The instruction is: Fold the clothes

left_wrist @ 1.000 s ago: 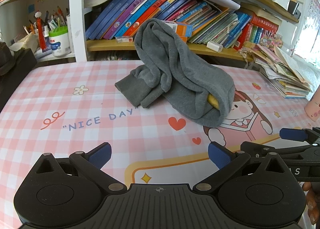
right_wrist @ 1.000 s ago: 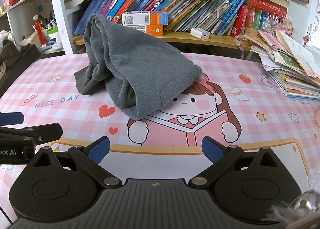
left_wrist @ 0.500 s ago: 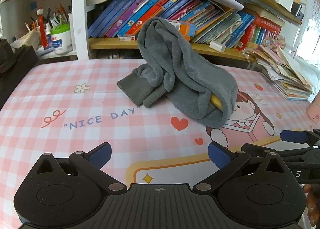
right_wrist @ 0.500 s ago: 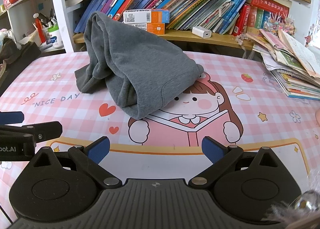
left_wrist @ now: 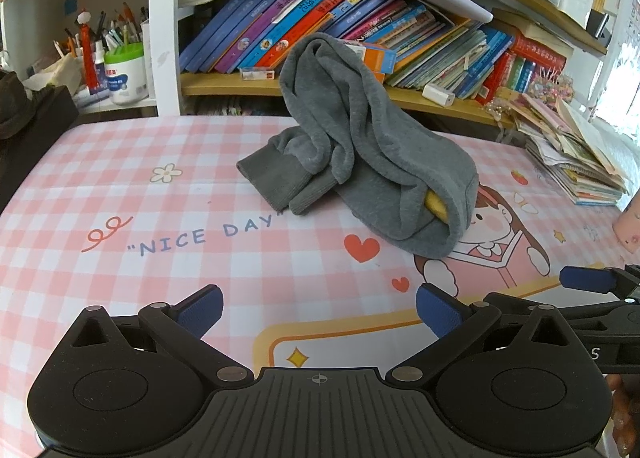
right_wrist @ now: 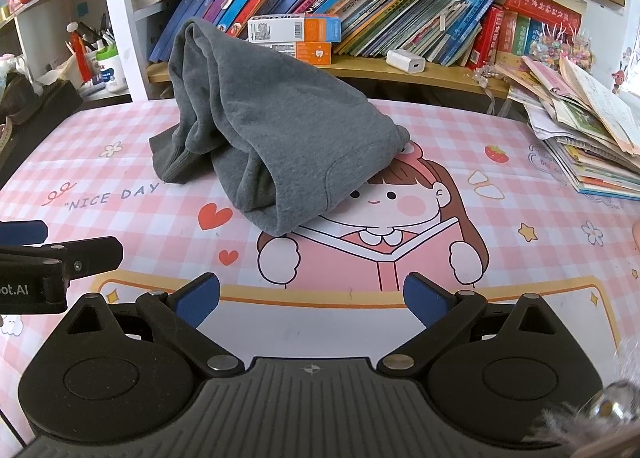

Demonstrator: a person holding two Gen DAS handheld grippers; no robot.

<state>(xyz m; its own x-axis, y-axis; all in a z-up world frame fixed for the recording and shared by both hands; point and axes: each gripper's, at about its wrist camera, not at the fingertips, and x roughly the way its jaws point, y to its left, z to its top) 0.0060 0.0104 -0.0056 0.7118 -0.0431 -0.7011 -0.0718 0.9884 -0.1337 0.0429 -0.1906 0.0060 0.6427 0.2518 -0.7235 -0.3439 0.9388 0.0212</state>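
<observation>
A grey sweatshirt (left_wrist: 360,150) is heaped on the counter (left_wrist: 120,186) just before the bookshelf (right_wrist: 360,66), while the left hand-held gripper (left_wrist: 318,308) and right hand-held gripper (right_wrist: 311,300) are held wide open and empty, well short of it. If the bunched top is pinched, several layers could be caught together, and the boxes (right_wrist: 296,36) behind could be knocked

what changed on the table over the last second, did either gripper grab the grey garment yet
Little changed. Neither gripper took hold: the left gripper and right gripper stay open and empty, short of the grey sweatshirt. Both views drifted slightly, so the grippers shifted a touch. The sweatshirt stays in the same crumpled heap on the pink checked tablecloth.
</observation>
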